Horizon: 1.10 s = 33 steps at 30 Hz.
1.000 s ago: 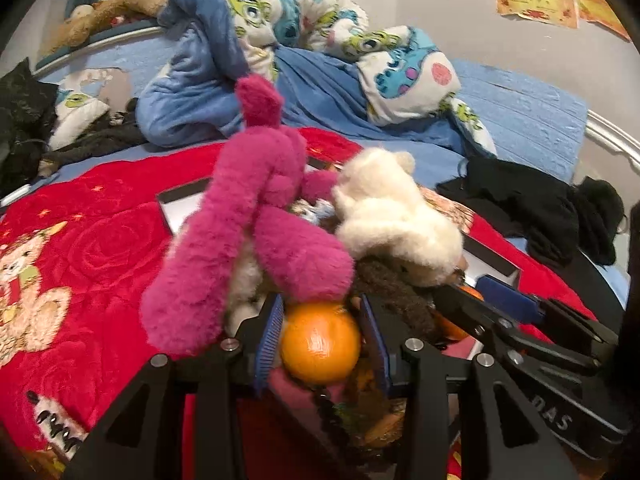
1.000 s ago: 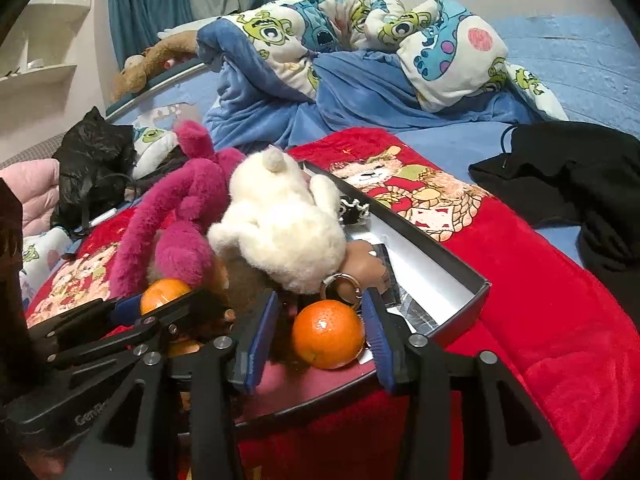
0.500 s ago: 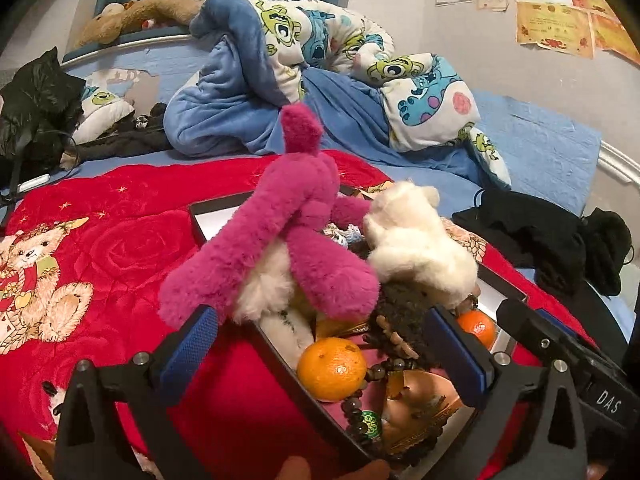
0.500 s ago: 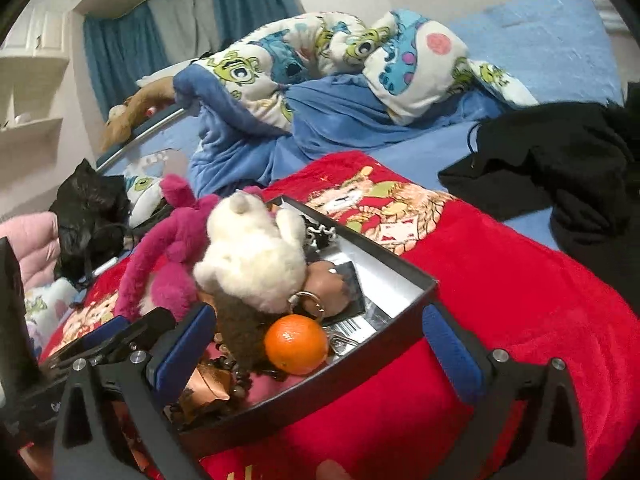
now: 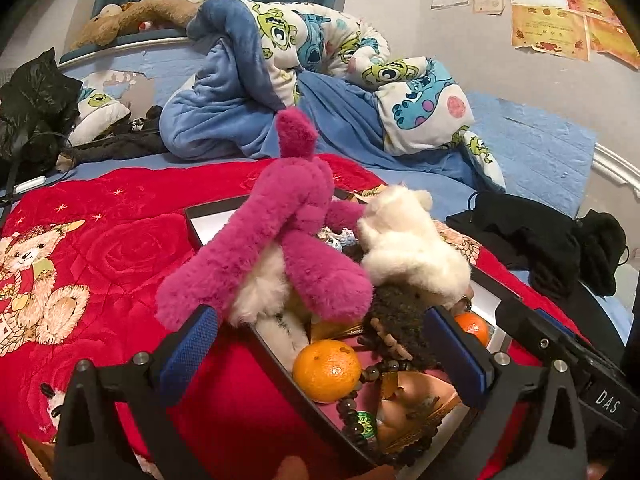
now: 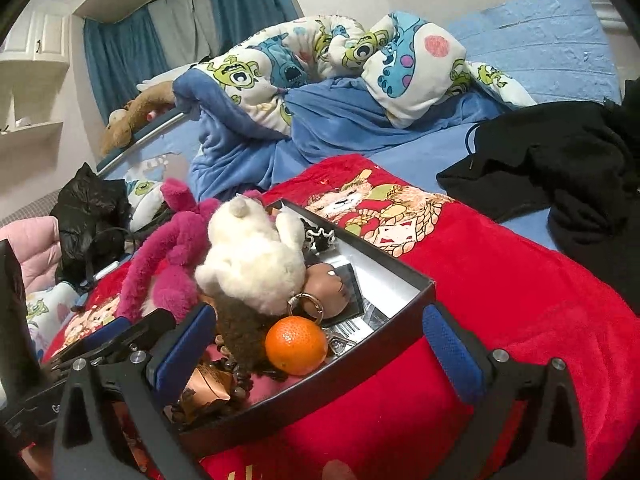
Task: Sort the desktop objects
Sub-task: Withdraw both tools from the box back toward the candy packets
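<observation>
Two oranges lie in the black box [image 6: 404, 292] on the red blanket [image 6: 500, 292], one in front of each gripper. The left gripper [image 5: 324, 350] has its jaws spread wide and holds nothing; its orange [image 5: 327, 370] sits between the blue pads, touching neither, at the near wall of the box beside a string of dark beads [image 5: 360, 384]. The right gripper [image 6: 316, 346] is likewise wide open and empty, and its orange [image 6: 296, 345] rests near the box's front wall just below a metal key ring [image 6: 306, 307].

The box is crowded — a magenta plush [image 5: 296, 232] and a white plush [image 5: 408, 248] are piled over the far part, and a dark brown fuzzy thing [image 6: 240, 332] lies close to the right-hand fruit.

With both fruits already in the box and both grippers clear, the placing looks finished. The sound move now, I judge, is to draw each gripper straight back and up with the jaws kept wide, so that no pad nudges a round fruit or catches the beads, the ring or the box's thin wall. If another item is to be sorted, approach it from the open side of the blanket rather than across the pile — the plush could tip out.
</observation>
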Each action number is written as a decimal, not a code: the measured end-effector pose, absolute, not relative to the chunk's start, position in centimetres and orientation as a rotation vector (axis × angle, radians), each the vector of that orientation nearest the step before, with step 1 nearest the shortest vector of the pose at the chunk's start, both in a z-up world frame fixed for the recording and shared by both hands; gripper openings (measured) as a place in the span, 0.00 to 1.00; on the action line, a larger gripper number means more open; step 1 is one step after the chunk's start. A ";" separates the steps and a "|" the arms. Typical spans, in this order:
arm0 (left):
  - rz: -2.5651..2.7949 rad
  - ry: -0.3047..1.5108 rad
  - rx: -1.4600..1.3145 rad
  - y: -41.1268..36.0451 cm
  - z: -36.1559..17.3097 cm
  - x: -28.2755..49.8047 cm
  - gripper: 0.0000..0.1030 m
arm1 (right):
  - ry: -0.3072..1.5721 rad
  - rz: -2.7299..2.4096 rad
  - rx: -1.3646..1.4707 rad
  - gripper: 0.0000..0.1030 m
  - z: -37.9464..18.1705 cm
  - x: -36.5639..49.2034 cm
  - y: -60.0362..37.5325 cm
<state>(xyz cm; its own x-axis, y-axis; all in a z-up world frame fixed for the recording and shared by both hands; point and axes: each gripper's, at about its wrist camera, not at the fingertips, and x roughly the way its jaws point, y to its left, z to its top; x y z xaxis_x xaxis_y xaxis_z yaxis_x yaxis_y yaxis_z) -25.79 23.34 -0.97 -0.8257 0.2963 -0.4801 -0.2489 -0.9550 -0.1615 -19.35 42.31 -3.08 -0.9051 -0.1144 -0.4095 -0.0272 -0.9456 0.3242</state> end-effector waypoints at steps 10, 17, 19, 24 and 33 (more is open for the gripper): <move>2.753 -0.144 -0.646 23.1 0.1 -23.9 1.00 | -0.496 -3.005 0.561 1.00 -2.3 -17.6 42.1; 2.736 -0.175 -0.635 21.7 0.7 -21.3 1.00 | -0.407 -3.077 0.459 1.00 -0.5 -14.5 40.7; 2.744 -0.166 -0.653 21.3 0.9 -20.9 1.00 | -0.389 -3.074 0.487 1.00 -0.3 -14.3 40.2; 2.765 -0.148 -0.722 19.9 1.2 -20.5 1.00 | -0.344 -3.069 0.519 1.00 0.0 -14.0 38.8; 2.789 -0.203 -0.762 15.1 2.1 -18.7 1.00 | -0.187 -3.098 0.493 1.00 1.8 -13.0 34.3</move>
